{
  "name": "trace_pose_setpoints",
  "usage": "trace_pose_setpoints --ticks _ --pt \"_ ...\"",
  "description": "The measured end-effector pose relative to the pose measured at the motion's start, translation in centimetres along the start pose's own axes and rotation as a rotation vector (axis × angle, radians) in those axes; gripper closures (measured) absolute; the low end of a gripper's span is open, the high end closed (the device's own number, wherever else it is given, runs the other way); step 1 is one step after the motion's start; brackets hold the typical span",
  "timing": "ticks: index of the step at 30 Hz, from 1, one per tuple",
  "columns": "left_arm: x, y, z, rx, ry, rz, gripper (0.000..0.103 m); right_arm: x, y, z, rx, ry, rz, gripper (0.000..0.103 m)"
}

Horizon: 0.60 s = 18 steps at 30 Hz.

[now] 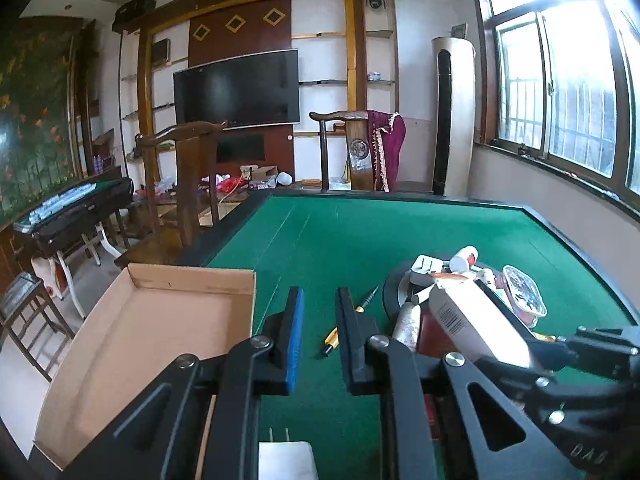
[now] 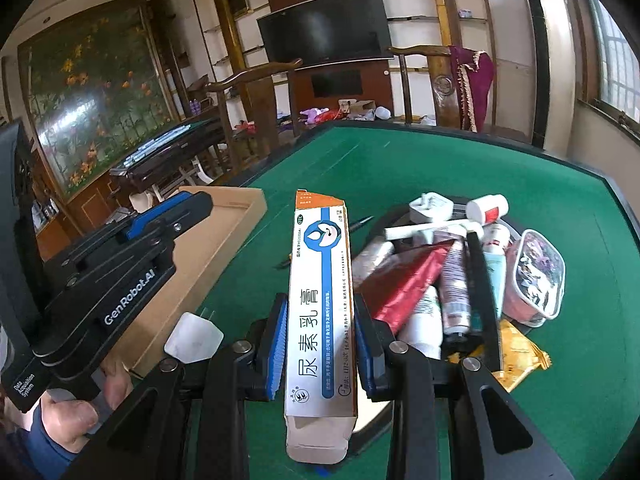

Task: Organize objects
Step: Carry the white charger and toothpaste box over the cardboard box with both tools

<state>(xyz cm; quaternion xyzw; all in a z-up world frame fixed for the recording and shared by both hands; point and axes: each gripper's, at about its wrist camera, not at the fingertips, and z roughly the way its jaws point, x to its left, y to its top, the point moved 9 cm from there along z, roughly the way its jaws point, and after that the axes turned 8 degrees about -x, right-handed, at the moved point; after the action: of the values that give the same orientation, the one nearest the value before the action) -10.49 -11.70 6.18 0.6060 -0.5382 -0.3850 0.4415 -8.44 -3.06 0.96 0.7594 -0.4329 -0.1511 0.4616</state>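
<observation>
Long white ointment carton (image 2: 320, 300) with a blue stripe and orange end, clamped lengthwise between the blue pads of the right gripper (image 2: 321, 344) above the green felt table (image 2: 440, 152).

The left gripper (image 1: 318, 340) has its jaws drawn nearly together with nothing between them, and it hovers over the felt just right of the open brown cardboard tray (image 1: 160, 320). A slim yellow-and-black pen (image 1: 352, 320) lies on the felt just past its fingertips. A white plug adapter (image 2: 194, 338) sits beside the tray near the right gripper. To the right of the held carton, a heap of tubes and small bottles (image 2: 440, 272) rests on a round black disc (image 1: 394, 292), touching a clear lidded plastic tub (image 2: 536, 276) and a yellow sachet (image 2: 520, 356).
</observation>
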Motion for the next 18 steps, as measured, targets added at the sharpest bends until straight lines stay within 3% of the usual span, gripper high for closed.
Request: trace_pose_setpoints --ticks 3,11,14,16,18 --pt "0.5 -0.4 0.4 0.036 -0.034 -0.035 0.088 0.3 0.3 0.0 -0.008 -0.013 -0.005 0.071" --pt "2.2 -4.6 4.0 0.388 -0.31 -0.299 0.084 -1.5 -1.7 0.3 -0.005 -0.006 0.08 0.071" --pt "1.8 -6.0 3.8 0.443 -0.256 -0.205 0.078 -1.6 -2.0 0.6 0.01 0.022 0.089 0.072" --pt "1.3 -6.6 3.1 0.482 -0.234 -0.159 0.065 -1.8 -1.7 0.4 -0.002 0.015 0.069 0.072" --pt "1.0 -7.5 1.8 0.516 -0.219 -0.111 0.06 -2.1 -1.7 0.0 -0.007 0.03 0.085 0.072"
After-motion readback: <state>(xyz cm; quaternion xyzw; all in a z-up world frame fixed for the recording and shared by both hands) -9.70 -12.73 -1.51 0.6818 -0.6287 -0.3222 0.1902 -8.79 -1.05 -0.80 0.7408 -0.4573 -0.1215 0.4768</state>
